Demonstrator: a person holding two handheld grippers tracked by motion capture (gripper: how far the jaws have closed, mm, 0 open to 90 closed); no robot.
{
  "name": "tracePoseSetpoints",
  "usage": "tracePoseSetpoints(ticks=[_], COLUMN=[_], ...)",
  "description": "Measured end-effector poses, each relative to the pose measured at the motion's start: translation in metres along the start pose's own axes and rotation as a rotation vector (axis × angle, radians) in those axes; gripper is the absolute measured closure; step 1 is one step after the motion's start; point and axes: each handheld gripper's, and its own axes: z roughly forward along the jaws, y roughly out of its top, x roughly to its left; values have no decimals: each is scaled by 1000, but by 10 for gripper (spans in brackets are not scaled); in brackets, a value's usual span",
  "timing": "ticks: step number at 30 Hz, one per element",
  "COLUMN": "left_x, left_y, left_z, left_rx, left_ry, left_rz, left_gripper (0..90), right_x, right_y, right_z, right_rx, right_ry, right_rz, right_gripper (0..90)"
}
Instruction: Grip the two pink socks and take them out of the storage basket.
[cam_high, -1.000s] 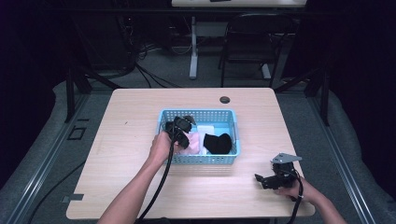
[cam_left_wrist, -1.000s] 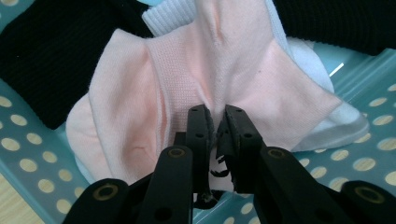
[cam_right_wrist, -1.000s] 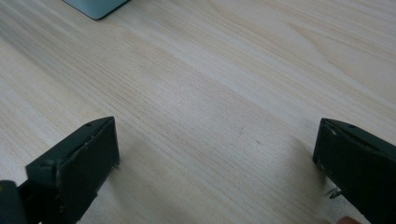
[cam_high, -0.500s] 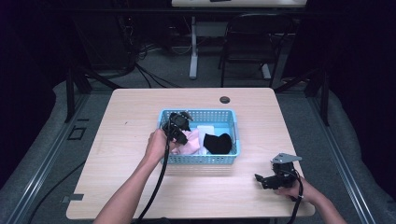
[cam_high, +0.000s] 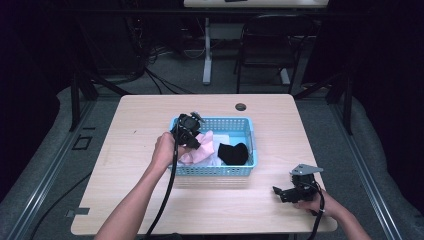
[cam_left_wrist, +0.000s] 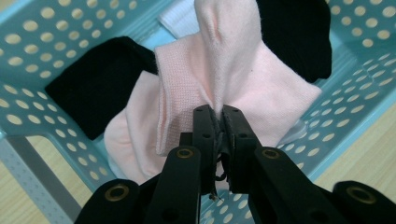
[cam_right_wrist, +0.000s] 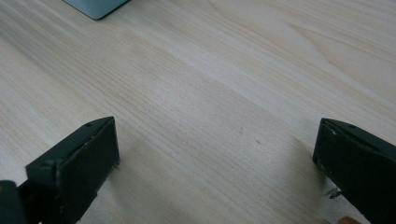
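A light blue perforated basket (cam_high: 249, 165) stands in the middle of the wooden table and holds socks. My left gripper (cam_left_wrist: 219, 114) is shut on a fold of a pink sock (cam_left_wrist: 233, 88), pinched up above the basket floor (cam_left_wrist: 42, 60). The high view puts that left gripper (cam_high: 191, 135) over the basket's left half, beside the pink sock (cam_high: 200, 150). Black socks (cam_left_wrist: 98, 81) lie to either side, one being the black sock (cam_high: 233, 153) at the basket's right. A white sock (cam_left_wrist: 180, 18) peeks out behind. My right gripper (cam_right_wrist: 215, 154) hovers open over bare table, seen at the front right as the right gripper (cam_high: 287, 192).
A small dark round grommet (cam_high: 241, 106) sits near the table's far edge. A corner of the basket (cam_right_wrist: 95, 7) shows at the top left of the right gripper view. A chair (cam_high: 265, 45) and cables stand on the floor beyond the table.
The left gripper has lifted slightly with the pink sock pinched in it. The right gripper has stayed low over the table at the front right.
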Motion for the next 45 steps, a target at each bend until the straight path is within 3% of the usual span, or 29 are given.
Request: tracePoseSetpoints(ticks=[15, 36, 45], left_x=[4, 23, 43], left_y=[3, -11, -27], left_z=[-24, -63, -85], left_rx=[-42, -114, -147], left_ry=[8, 26, 52], left_rz=[-2, -32, -77], left_gripper=[847, 847, 847], right_x=[0, 0, 0], right_y=[0, 0, 0], right_z=[0, 0, 0], right_rx=[-1, 0, 0], right_ry=[0, 1, 1], right_rz=[0, 0, 0], right_gripper=[0, 0, 0])
